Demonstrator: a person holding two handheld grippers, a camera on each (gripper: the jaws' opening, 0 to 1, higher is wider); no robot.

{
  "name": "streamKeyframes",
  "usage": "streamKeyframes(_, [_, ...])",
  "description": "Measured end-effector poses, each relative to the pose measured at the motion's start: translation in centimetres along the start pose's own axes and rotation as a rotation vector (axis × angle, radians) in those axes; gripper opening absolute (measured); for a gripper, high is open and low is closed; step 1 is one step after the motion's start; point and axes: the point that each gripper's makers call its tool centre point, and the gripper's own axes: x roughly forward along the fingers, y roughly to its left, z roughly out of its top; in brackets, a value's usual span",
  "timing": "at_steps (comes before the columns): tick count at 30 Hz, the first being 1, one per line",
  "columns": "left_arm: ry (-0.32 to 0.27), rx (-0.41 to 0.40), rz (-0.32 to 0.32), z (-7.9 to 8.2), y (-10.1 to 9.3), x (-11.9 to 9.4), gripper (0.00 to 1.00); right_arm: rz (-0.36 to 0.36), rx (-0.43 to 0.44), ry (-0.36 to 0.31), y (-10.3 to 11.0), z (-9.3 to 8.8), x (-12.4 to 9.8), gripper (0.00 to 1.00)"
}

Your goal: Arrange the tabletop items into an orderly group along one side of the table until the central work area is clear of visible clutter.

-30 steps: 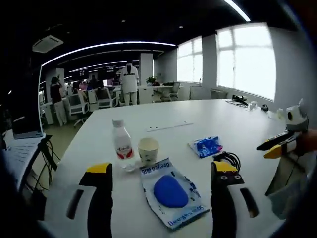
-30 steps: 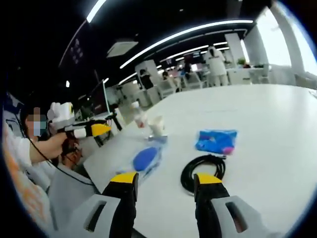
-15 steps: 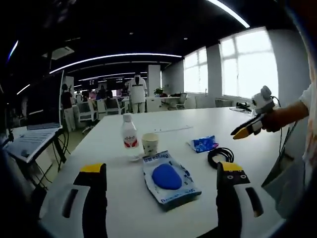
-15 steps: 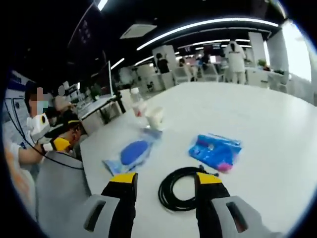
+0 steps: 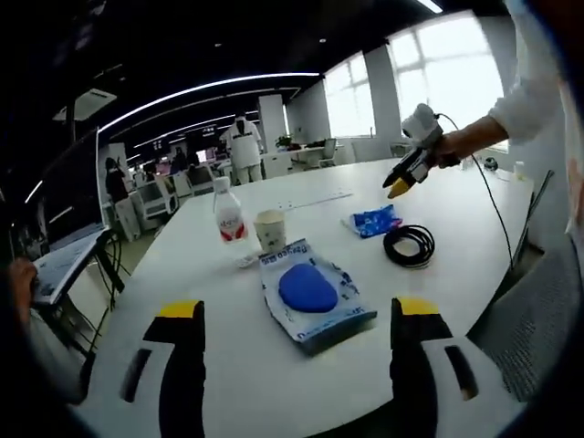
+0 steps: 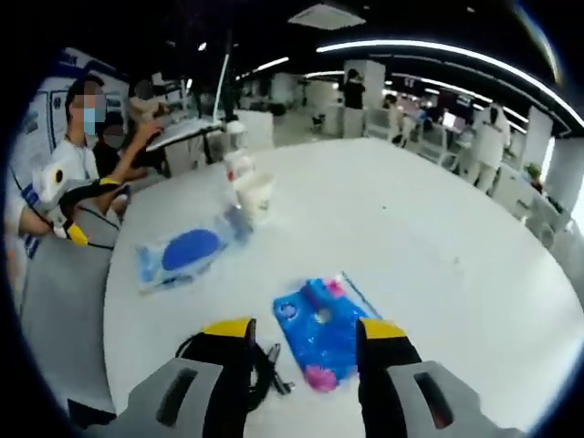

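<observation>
While both tools hover with jaws spread and nothing between them, the clutter sits mid-table. From the left gripper (image 5: 292, 365), left to right: water bottle (image 5: 228, 215) at 11 o'clock, paper cup (image 5: 270, 230) beside it, blue-pad packet (image 5: 310, 294) at 12, small blue pouch (image 5: 374, 221) and coiled black cable (image 5: 409, 245) at 1. The right gripper (image 6: 304, 360) hangs above pouch and cable; a careless descent could snag the loose coil or nudge the bottle over. Half a second ago it centred on the cable; now the pouch lies between its jaws' line.

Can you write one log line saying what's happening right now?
right gripper: open, above blue packet | left gripper: open, holding nothing | cable, bottle, cup: untouched on table
</observation>
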Motion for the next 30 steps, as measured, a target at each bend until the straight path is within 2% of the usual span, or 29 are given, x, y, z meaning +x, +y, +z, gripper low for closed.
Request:
streamKeyframes(2, [0.021,0.005,-0.003,-0.5,0.0,0.1,0.84,0.002,-0.002,0.005,-0.6,-0.1,0.9,0.35])
streamKeyframes(3, [0.036,0.009,-0.002,-0.8,0.0,0.2,0.84,0.028,-0.016,0.100,-0.7,-1.3,1.4,0.33])
streamKeyframes(4, [0.052,0.012,-0.001,-1.0,0.1,0.2,0.84,0.039,-0.051,0.138,-0.9,-1.6,1.7,0.32])
streamKeyframes(5, [0.056,0.011,-0.002,-1.1,0.1,0.2,0.83,0.056,-0.132,0.139,-1.0,-1.1,2.2,0.33])
streamKeyframes(6, [0.062,0.011,-0.004,-1.2,0.1,0.2,0.83,0.066,-0.163,0.142,-1.1,-0.8,2.4,0.34])
streamKeyframes(9, [0.072,0.014,-0.009,-1.5,-0.1,0.2,0.82,0.090,-0.142,0.154,-1.4,-0.4,3.3,0.34])
streamKeyframes(12, [0.094,0.022,-0.014,-1.9,-0.2,0.3,0.81,0.106,-0.144,0.216,-1.9,-1.7,4.1,0.31])
streamKeyframes(15, [0.101,0.023,-0.019,-2.0,-0.3,0.3,0.80,0.125,-0.142,0.244,-1.7,-2.9,4.6,0.25])
streamKeyframes(17, [0.107,0.024,-0.020,-2.2,-0.3,0.3,0.79,0.136,-0.146,0.280,-1.5,-4.1,4.8,0.20])
streamKeyframes(19, [0.113,0.025,-0.020,-2.3,-0.3,0.3,0.79,0.132,-0.190,0.324,-1.6,-5.3,4.7,0.12])
streamKeyframes(22, [0.119,0.027,-0.023,-2.5,-0.3,0.3,0.78,0.126,-0.221,0.325,-1.7,-5.7,4.7,0.00])
streamKeyframes(30, [0.137,0.033,-0.025,-2.8,-0.3,0.4,0.76,0.098,-0.214,0.335,-2.6,-6.2,3.7,0.00])
